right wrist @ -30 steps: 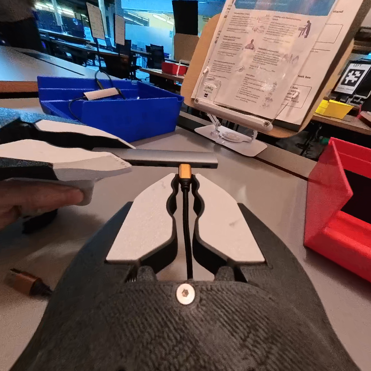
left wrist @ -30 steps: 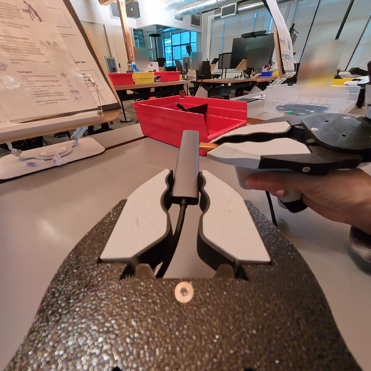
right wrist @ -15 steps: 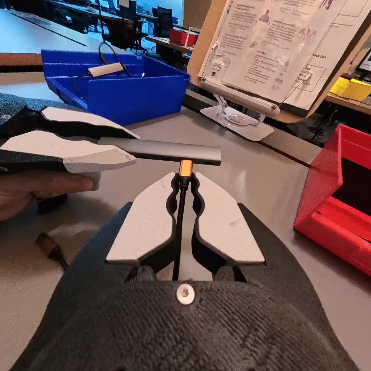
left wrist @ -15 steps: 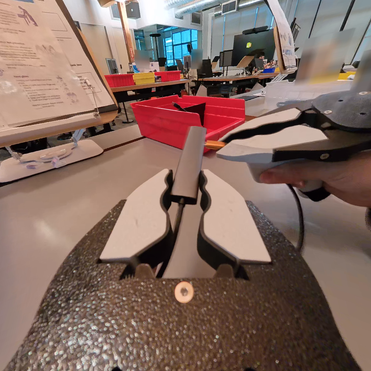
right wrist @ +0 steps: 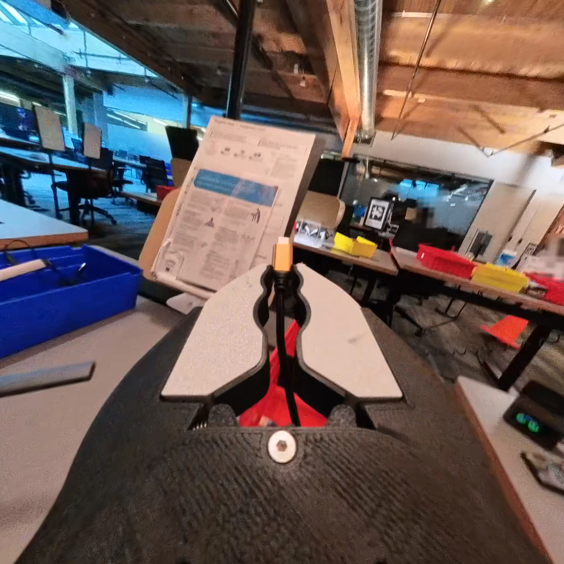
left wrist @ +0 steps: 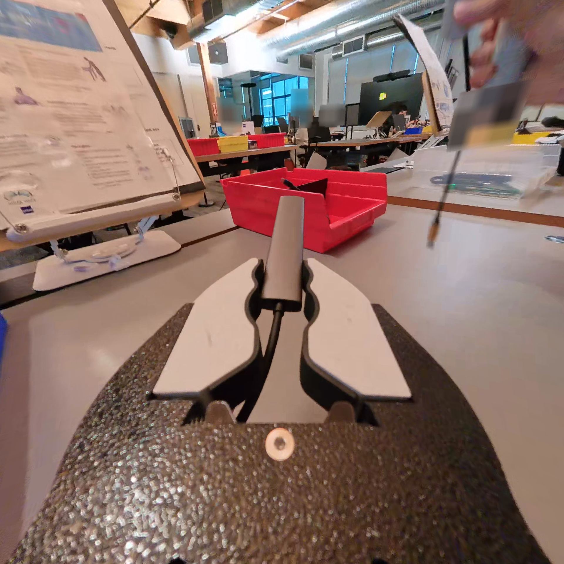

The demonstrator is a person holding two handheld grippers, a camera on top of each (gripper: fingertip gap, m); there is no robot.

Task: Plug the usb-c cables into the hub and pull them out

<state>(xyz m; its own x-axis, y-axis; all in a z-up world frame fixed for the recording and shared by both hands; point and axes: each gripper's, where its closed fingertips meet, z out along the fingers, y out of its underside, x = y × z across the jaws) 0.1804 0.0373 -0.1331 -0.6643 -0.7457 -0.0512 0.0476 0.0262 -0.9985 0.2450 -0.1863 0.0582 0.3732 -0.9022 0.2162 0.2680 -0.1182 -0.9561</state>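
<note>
My left gripper is shut on the near end of the grey hub, which points forward a little above the table; the hub's own black lead runs back between the fingers. My right gripper is shut on a black usb-c cable just behind its orange plug. The plug is free of the hub and held high, tilted upward. In the left wrist view the right gripper is a blur at the upper right, with a cable end hanging below it. The hub's far end shows low left.
A red bin stands behind the hub and a blue bin with a cable and adapter to the left. A document stand is at the back left. A clear plastic box and a small device are to the right. Spacing between my two grippers at the tips: around 30 cm.
The orange plug was in the hub's side port; it is now out. The right gripper has risen up and away to the right with it. The left gripper still holds the hub.
</note>
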